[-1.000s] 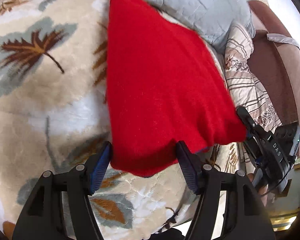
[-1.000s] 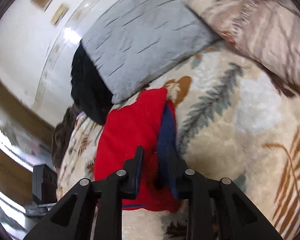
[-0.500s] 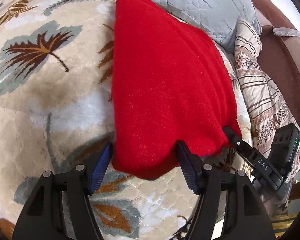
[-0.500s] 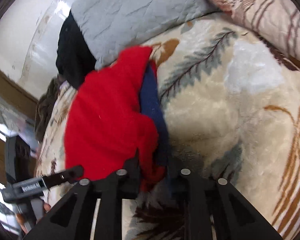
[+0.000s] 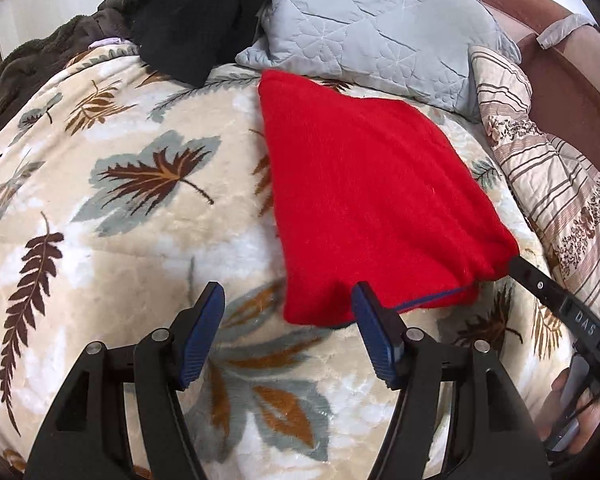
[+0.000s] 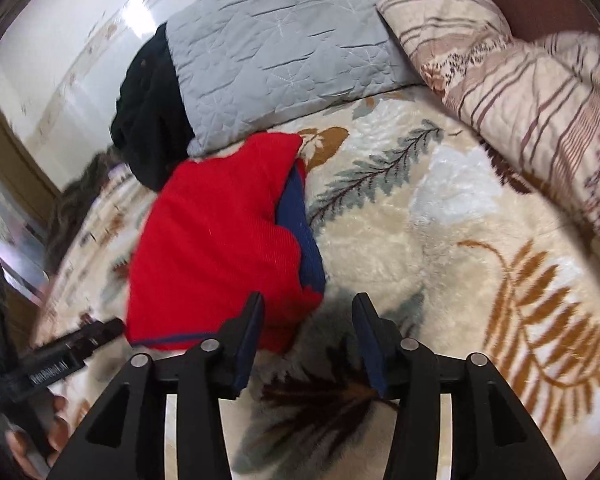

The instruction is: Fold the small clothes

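- Garment: red garment [image 5: 372,208] with navy trim lies folded on the leaf-print blanket [image 5: 120,240], its far corner just beside the grey pillow [image 5: 380,28].
- Step, as judged: fold laid down and released; next move calls for smoothing or a further fold.
- Left tongs [image 5: 288,332]: wide open, empty, right finger touching the near hem.
- Right tongs [image 6: 308,340]: open, empty, low at the garment's near corner.

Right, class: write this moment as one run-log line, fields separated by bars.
stage: fold laid down | left gripper: open, empty | right gripper: open, empty | red garment: folded, flat on leaf-print blanket | blue layer showing at edge
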The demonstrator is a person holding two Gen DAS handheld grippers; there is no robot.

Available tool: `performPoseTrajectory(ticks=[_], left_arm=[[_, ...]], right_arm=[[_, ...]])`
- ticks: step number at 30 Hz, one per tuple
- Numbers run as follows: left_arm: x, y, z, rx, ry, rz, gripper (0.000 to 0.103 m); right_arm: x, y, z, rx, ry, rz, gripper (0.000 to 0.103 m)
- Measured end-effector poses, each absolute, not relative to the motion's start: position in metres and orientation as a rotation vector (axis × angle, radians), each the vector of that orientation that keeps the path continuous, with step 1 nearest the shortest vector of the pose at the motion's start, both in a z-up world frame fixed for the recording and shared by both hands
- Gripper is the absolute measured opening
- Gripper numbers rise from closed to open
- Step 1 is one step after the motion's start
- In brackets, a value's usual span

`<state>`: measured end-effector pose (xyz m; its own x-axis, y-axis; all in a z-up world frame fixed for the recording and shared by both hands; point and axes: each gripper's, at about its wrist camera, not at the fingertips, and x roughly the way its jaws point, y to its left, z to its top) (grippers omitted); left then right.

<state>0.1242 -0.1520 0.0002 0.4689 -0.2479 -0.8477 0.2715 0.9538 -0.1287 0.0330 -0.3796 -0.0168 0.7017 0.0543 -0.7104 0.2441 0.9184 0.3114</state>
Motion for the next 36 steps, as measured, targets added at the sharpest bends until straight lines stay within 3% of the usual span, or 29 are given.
performPoseTrajectory(ticks=[6, 10, 13, 18, 27, 28, 29, 32, 34, 36], left_arm=[[0.114, -0.140, 0.010, 0.027, 1.021, -0.296, 0.065], [0.110, -0.137, 0.017, 0.030, 0.996, -0.281, 0.065], [0.111, -0.138, 0.020, 0.045, 0.984, -0.278, 0.066], [0.139, -0.139, 0.019, 0.086, 1.012, -0.293, 0.066], [0.238, -0.143, 0.000, -0.169, 1.200, -0.414, 0.066], [0.245, -0.147, -0.002, -0.195, 1.213, -0.437, 0.066], [0.250, -0.152, -0.004, -0.215, 1.221, -0.458, 0.066], [0.264, -0.165, -0.009, -0.231, 1.211, -0.485, 0.066], [0.274, -0.171, -0.023, -0.221, 1.223, -0.448, 0.071], [0.284, -0.170, -0.040, -0.301, 1.294, -0.460, 0.073]], right_arm=[[0.022, -0.370, 0.009, 0.197, 0.806, -0.160, 0.057], [0.019, -0.355, 0.037, -0.089, 0.756, -0.214, 0.080], [0.026, -0.352, 0.043, -0.156, 0.738, -0.201, 0.081], [0.062, -0.378, 0.031, 0.066, 0.739, -0.163, 0.081], [0.176, -0.419, -0.017, 0.498, 0.792, -0.047, 0.080], [0.186, -0.417, -0.024, 0.505, 0.818, -0.041, 0.064], [0.195, -0.415, -0.027, 0.510, 0.832, -0.006, 0.017], [0.199, -0.413, -0.018, 0.509, 0.735, 0.059, 0.014], [0.211, -0.410, -0.037, 0.439, 0.855, -0.004, 0.015], [0.208, -0.408, -0.034, 0.409, 0.855, -0.008, 0.019]])
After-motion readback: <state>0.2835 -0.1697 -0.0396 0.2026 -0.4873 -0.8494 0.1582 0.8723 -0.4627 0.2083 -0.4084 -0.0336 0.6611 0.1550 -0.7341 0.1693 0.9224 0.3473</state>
